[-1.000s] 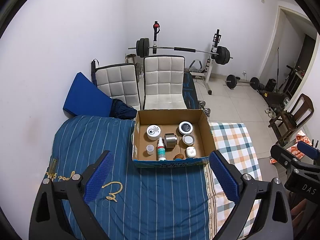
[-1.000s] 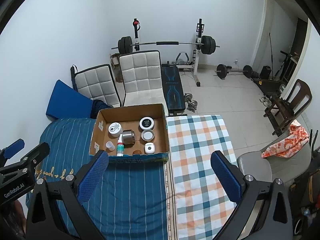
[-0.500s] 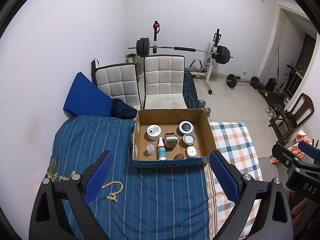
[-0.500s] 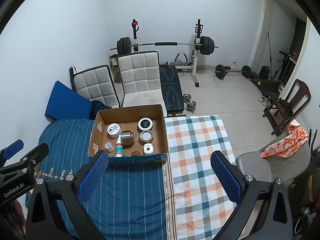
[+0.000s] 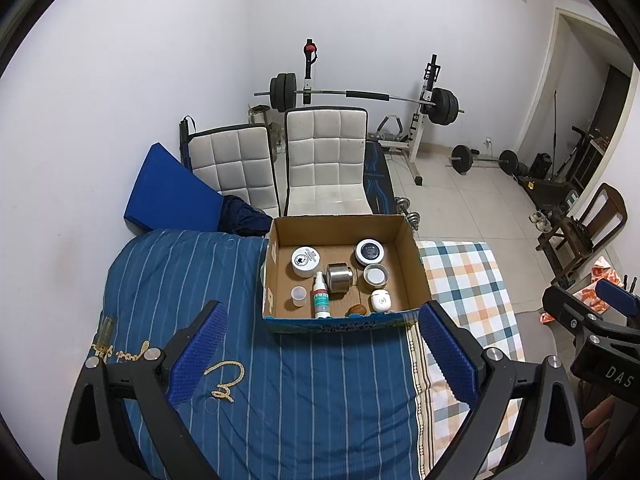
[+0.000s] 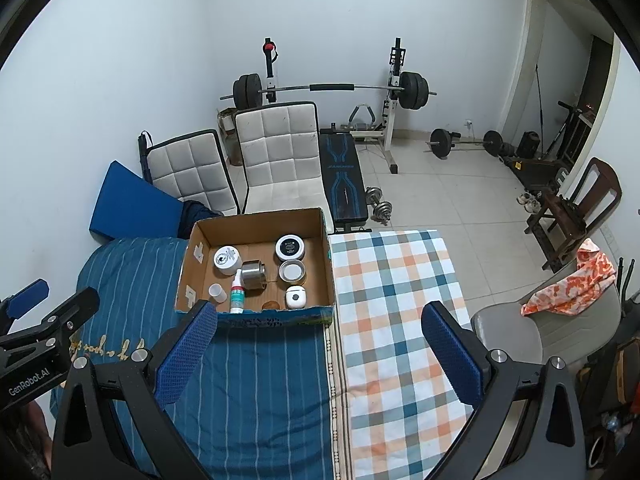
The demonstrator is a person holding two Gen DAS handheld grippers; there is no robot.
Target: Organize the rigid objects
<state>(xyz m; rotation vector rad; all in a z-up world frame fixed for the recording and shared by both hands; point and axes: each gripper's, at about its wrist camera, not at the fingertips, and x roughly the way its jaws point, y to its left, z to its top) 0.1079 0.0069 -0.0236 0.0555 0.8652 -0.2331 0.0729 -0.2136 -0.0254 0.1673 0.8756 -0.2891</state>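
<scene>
1. Grippers first — the left gripper (image 5: pixel 320 354) and right gripper (image 6: pixel 318 354) hover above the bed, jaws spread wide, holding nothing.
2. Bedding beneath: a blue striped cover (image 5: pixel 280 380) beside a checked sheet (image 6: pixel 400 300).
3. Cardboard box (image 5: pixel 344 325) farther on — a spray bottle (image 5: pixel 320 301), metal cylinder (image 5: pixel 339 278) and round tins (image 5: pixel 370 250) inside.
4. White chairs (image 5: pixel 326 160), then a barbell rack (image 5: pixel 360 94).

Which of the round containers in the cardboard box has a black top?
The round tin with the black top, in the cardboard box's far right corner. The other round containers there show white, pale or bare metal tops.
</scene>
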